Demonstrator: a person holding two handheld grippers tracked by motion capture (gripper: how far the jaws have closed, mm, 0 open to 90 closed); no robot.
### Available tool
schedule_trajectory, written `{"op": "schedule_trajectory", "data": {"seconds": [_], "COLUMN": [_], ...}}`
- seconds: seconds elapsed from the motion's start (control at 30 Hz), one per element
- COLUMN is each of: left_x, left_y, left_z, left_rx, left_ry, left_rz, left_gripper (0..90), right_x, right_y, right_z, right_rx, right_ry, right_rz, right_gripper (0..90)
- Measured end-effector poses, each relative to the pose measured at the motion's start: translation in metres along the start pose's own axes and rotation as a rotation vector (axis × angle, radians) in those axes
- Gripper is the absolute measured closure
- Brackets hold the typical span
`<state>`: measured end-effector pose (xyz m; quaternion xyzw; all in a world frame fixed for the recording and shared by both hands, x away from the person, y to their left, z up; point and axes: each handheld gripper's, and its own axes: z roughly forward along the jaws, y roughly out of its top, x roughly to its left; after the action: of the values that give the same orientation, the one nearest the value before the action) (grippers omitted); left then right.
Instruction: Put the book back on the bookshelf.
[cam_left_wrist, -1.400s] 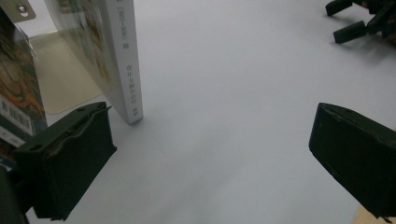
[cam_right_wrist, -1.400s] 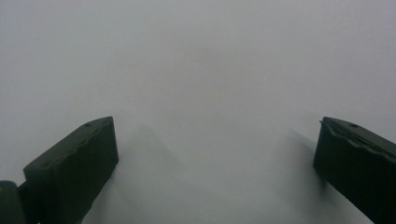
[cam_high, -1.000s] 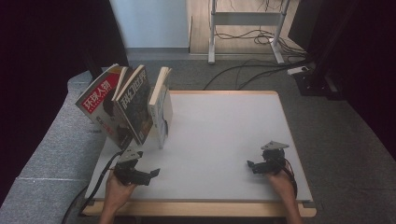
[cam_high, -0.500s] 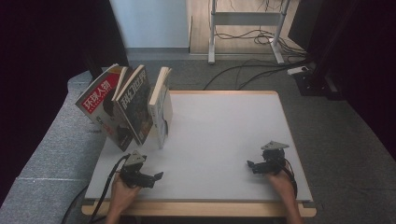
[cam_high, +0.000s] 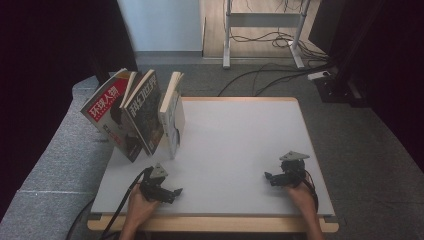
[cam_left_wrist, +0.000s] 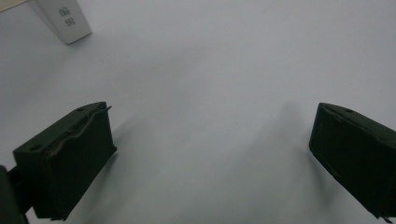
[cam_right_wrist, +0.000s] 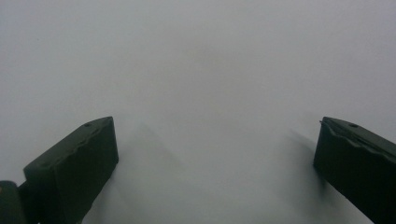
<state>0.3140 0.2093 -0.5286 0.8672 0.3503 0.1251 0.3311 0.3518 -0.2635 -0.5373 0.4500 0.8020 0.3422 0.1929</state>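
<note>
a lab or office-style recording room is suggested. a plain white table (cam_high: 240, 145) with a wooden edge is set on grey carpet (cam_high: 380, 165), with dark curtains (cam_high: 50, 45) hung at both sides. behind it, the metal legs of a desk frame (cam_high: 227, 35) are seen, with loose cables (cam_high: 265, 75) trailed across the floor to a power strip (cam_high: 320, 76). three books (cam_high: 140, 117) are stood at the table's left.

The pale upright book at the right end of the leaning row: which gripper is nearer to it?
Left. The left gripper sits on the white table just in front of the pale upright book, jaws open. The right gripper is across the table, near its right front corner, also open.
</note>
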Motion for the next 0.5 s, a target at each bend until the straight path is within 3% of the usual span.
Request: {"op": "schedule_trajectory", "data": {"seconds": [0.5], "left_x": [-0.0010], "left_y": [-0.0002], "left_z": [0.0007], "left_rx": [0.000], "left_ry": [0.006], "left_rz": [0.005], "left_gripper": [0.0], "right_x": [-0.0001], "right_y": [-0.0004], "right_z": [0.0000], "right_rx": [-0.001], "right_ry": [0.001], "right_rz": [0.001], "right_gripper": [0.0]}}
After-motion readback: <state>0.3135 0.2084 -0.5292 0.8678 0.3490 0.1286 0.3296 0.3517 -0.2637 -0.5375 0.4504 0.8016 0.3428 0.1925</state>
